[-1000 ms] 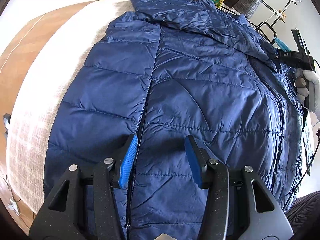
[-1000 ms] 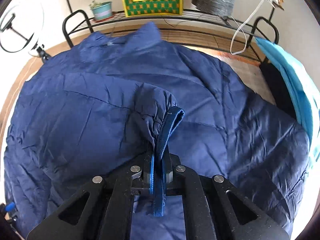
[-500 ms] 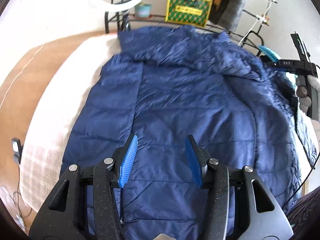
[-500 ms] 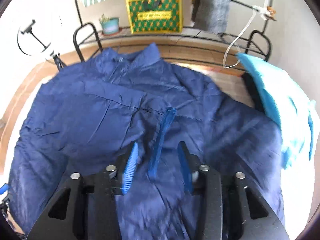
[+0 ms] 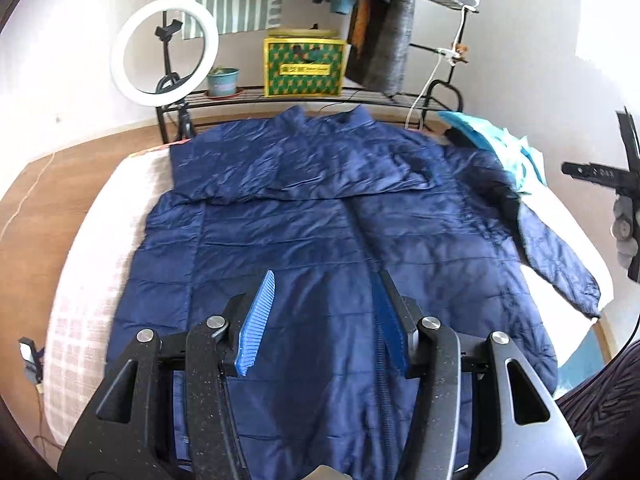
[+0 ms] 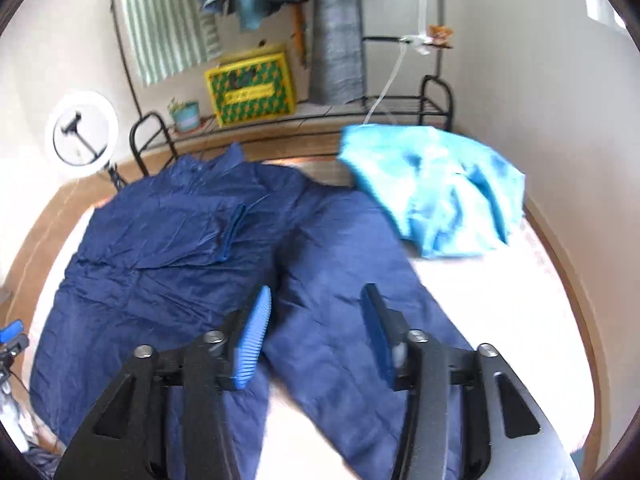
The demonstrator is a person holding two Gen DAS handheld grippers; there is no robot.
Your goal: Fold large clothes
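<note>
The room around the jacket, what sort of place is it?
Probably a bedroom at home: the navy jacket lies on a bed, with hanging clothes on a rack and a ring light behind.

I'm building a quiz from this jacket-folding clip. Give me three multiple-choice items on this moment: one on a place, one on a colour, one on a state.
1. Where does the light blue garment lie?
A. Beside the jacket on the bed
B. On the rack
C. On the floor

2. What colour is the jacket?
A. Grey
B. Navy blue
C. Green

3. What does the right gripper hold?
A. A sleeve cuff
B. A hanger
C. Nothing

Answers:
1 A: it sits on the bed at the jacket's far right corner.
2 B: the quilted fabric is dark blue in both views.
3 C: its jaws are opening, with nothing pinched between them, and the folded sleeve lies flat across the chest.
</note>
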